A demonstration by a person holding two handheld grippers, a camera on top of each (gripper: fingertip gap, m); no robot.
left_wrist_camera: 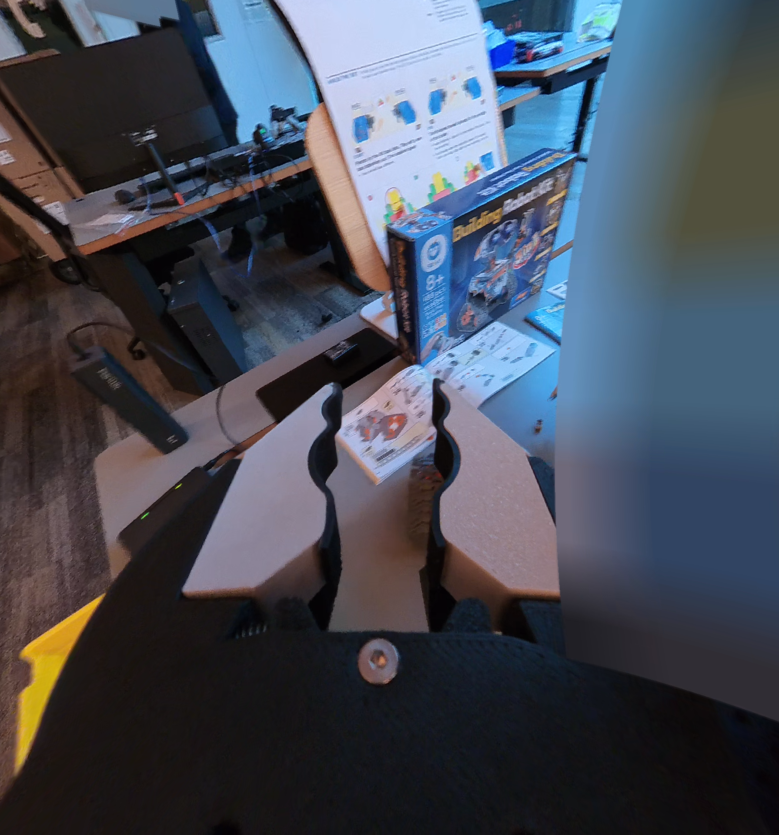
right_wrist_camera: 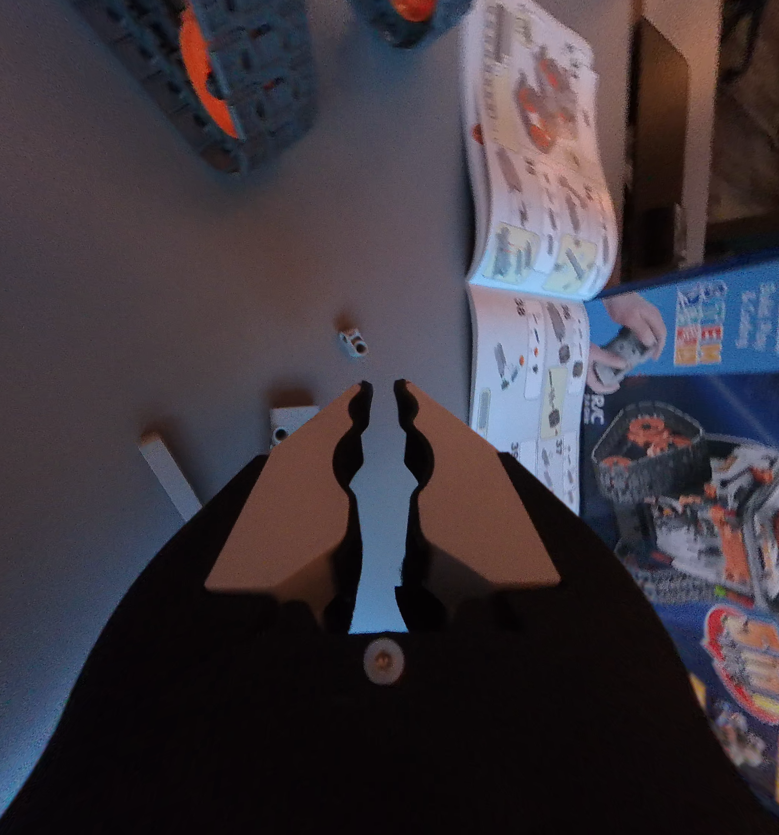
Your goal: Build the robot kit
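The left gripper hangs above the worktop with its jaws apart and nothing between them; seen through the gap lie the bare grey surface and, by the right jaw, a blurred grey-and-orange brick assembly. Just past the tips an open instruction booklet lies flat, a black mat sits to its left, and a black device with green lights rests at the near left edge. Behind the booklet a blue building-set box stands upright, with a large white printed sheet rising behind it; farther off stands another desk strewn with cables. The right gripper points down at the same worktop — its jaws are nearly together, a narrow slit left between the tips, holding nothing. A white beam and a pale grey block with a hole lie just left of its left jaw, the block partly hidden by it. A small grey connector piece lies a little beyond the tips, apart from them. To the right the booklet lies open with the box overlapping its edge, and at the far side sit a grey brick model with orange parts and a second, smaller piece.
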